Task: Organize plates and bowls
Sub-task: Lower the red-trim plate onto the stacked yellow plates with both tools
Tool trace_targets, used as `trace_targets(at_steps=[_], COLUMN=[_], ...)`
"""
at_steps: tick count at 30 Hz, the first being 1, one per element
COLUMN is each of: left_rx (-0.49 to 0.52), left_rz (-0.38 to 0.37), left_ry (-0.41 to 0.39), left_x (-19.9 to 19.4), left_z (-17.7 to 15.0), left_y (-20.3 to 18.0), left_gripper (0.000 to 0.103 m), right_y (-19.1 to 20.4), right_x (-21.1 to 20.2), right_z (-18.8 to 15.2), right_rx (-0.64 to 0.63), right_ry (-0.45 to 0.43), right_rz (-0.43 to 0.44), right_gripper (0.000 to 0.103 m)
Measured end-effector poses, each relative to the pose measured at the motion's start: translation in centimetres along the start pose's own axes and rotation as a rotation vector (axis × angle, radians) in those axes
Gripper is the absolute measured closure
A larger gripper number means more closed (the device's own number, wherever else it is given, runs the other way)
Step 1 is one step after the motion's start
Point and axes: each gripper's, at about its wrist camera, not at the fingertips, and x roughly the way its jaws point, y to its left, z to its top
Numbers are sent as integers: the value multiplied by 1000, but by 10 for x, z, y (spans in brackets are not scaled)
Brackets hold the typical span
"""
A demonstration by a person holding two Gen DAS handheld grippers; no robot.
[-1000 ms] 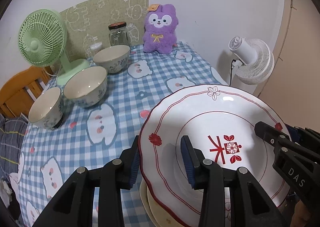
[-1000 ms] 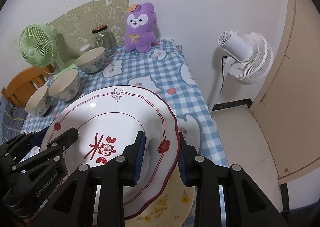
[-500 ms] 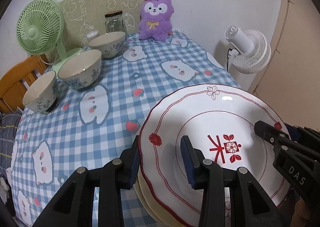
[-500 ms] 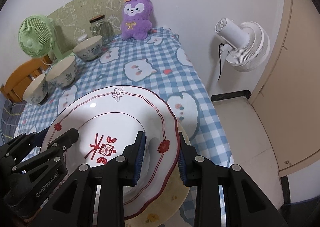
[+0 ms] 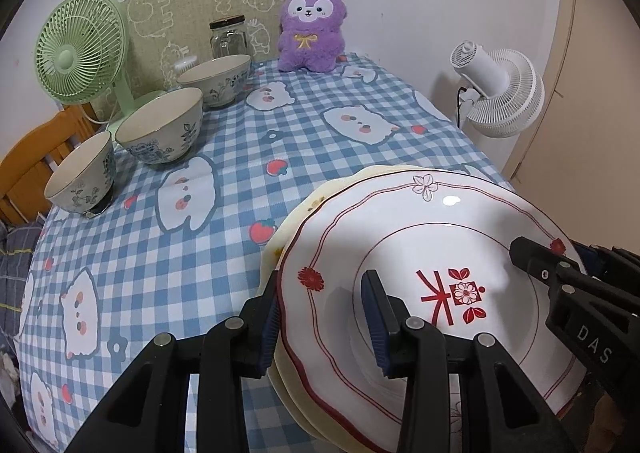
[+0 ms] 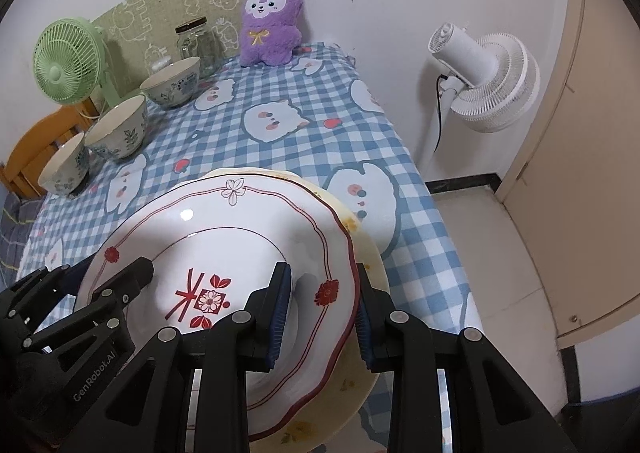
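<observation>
Both claws are clamped on one dish: the left gripper (image 5: 320, 317) is closed on the left rim of the red-trimmed plate (image 5: 420, 245), low in the left wrist view, while the right gripper (image 6: 320, 313) is closed on the opposite rim, low in the right wrist view. Each pair of blue pads is set with one pad over the rim and one beneath it. Compared with a second earlier, the plate has been carried down and the cream plate (image 6: 360, 249) beneath it is now seen wrapped closely around its edge, where before only a sliver showed at the bottom. Whether the two plates already touch cannot be told. By this reading the stacking step is nearly finished, and only the last bit of lowering and the release of both grips appear to be left. The three floral bowls (image 5: 160, 129) are seen in a row at the upper left of the blue checked tablecloth (image 5: 224, 253), apart from one another and not nested, so that part of the tidying looks undone.
</observation>
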Motion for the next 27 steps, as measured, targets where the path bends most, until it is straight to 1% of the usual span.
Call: trace_targets(at_steps=[7,13,25,27], left_rx=[6,18,16,22], left_rz=[7,15,12,14], left_ry=[-22,-38,-45,-44], left_x=[-1,-3,-4,-4], left_z=[-3,-6,-8,-9], left_y=[-2,-3,-2,-3], left_gripper=[65,65,65,65], right_y=[6,13,15,18], right_x=[-1,-1,0,0], right_z=[-5,-8,-8,-8], right_rx=[-38,-62,-65,-79], right_ry=[-30,-39,-19,-10], right_rz=[-41,-74,-78,-91], right_gripper=[70,67,65,62])
